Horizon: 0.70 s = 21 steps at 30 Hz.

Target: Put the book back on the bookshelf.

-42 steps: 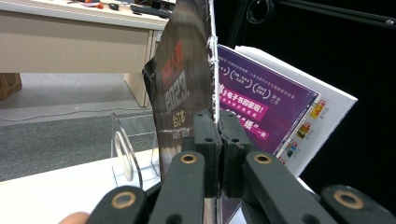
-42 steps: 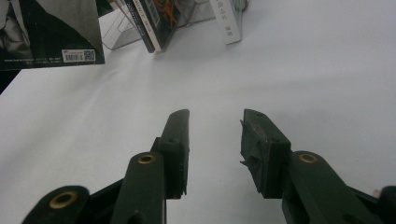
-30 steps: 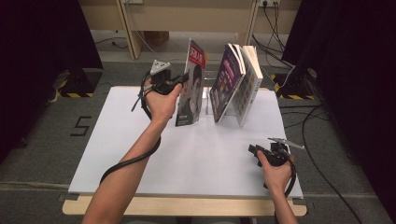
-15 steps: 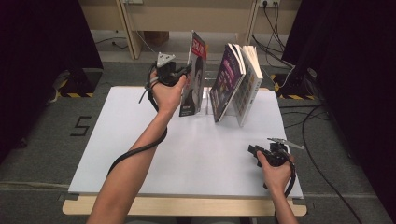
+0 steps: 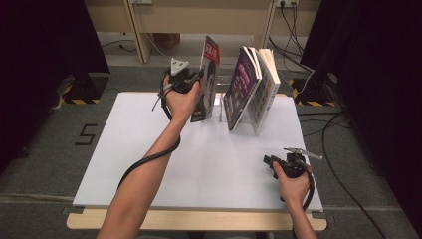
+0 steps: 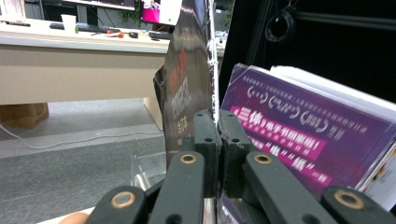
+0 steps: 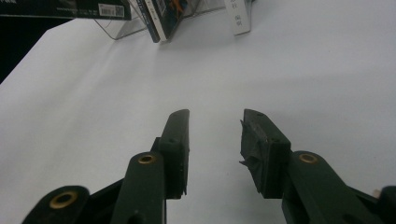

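A thin dark magazine (image 5: 208,79) with a red masthead stands nearly upright at the far edge of the white table (image 5: 149,164), its lower end at a clear stand (image 5: 219,107). The left gripper (image 5: 191,79) clamps the magazine's edge, and in the left gripper view the two black jaws meet tight on the thin cover (image 6: 187,88), with no gap between them. The person's left hand (image 5: 181,99) holds that gripper up beside the magazine (a black cable trails from it down along the forearm).

Just to the right, leaning in the same stand, sit a purple-covered book (image 5: 240,87) and a pale paperback (image 5: 266,92), close together but apart from the magazine.

Near the table's front right corner, well apart from the books, the right gripper (image 5: 271,163) rests low in the right hand (image 5: 293,181), its jaws parted over bare table with nothing between them.
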### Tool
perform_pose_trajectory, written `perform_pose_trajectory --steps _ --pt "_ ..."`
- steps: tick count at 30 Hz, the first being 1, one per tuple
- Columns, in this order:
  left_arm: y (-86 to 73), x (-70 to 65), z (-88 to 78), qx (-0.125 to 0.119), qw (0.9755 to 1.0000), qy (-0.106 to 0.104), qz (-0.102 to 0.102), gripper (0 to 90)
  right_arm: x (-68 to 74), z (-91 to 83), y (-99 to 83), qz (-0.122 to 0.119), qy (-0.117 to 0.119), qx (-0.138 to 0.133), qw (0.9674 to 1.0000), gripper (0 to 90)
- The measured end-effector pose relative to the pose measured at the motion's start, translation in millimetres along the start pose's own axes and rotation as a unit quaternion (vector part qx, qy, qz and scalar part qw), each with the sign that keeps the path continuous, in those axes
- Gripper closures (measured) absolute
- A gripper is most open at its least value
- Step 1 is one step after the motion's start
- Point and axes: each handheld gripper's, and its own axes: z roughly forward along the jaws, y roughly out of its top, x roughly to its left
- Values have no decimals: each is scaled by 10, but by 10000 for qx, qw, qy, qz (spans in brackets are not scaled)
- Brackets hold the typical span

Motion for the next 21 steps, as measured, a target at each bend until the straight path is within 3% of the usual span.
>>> perform_pose_trajectory --steps 3,6,15,21 --pt "-55 30 -50 -132 9999 28 10 873 -3 3 -2 -19 -2 -1 10000 625" --pt "-83 13 -131 -161 9993 73 323 872 10 5 -8 43 8 35 10000 625" --pt "-247 43 -470 -116 9970 279 705 866 36 1 -13 -12 7 28 10000 625" --pt "-426 93 -756 -29 9973 319 667 862 46 -7 -16 -19 -4 13 10000 625"
